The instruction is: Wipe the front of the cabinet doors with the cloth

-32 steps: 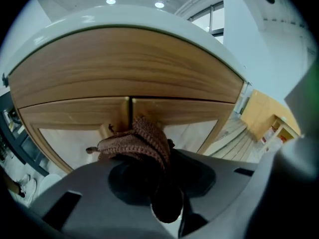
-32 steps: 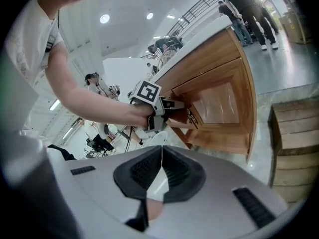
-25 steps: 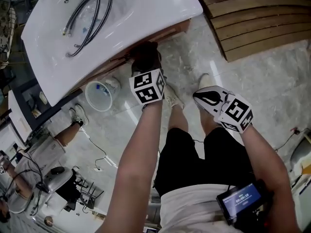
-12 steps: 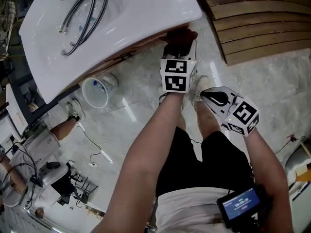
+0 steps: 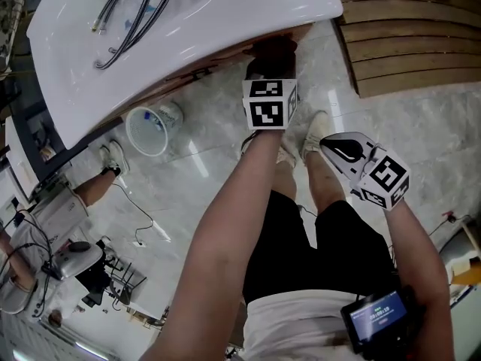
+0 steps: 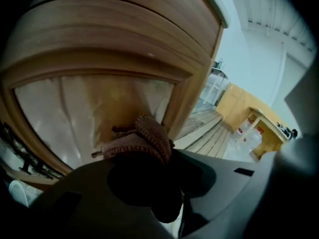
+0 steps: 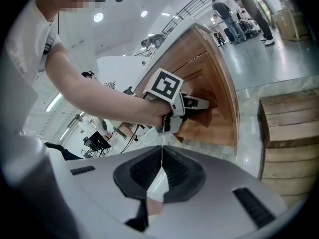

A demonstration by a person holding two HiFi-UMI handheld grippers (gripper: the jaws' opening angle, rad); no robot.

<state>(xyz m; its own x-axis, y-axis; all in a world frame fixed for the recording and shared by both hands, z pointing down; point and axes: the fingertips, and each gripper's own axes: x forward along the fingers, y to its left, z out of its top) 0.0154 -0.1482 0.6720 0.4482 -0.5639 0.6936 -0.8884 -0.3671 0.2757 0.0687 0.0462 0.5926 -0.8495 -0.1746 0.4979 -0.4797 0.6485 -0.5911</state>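
The brownish knitted cloth (image 6: 142, 138) sits bunched at the centre of the left gripper view. It appears pressed flat-on against the cabinet door (image 6: 84, 98), close to the wooden upright (image 6: 192, 88) at the panel's right edge. Most of the unwiped panel therefore probably lies toward the frame's left. The left gripper (image 6: 141, 158) is clamped on the cloth, which lies straight ahead of its jaws, just below the white sink top (image 5: 188, 21). The right gripper (image 7: 160, 176) hangs well apart at the head view's lower right, its jaws closed together on nothing, so the wiping falls to the left arm.
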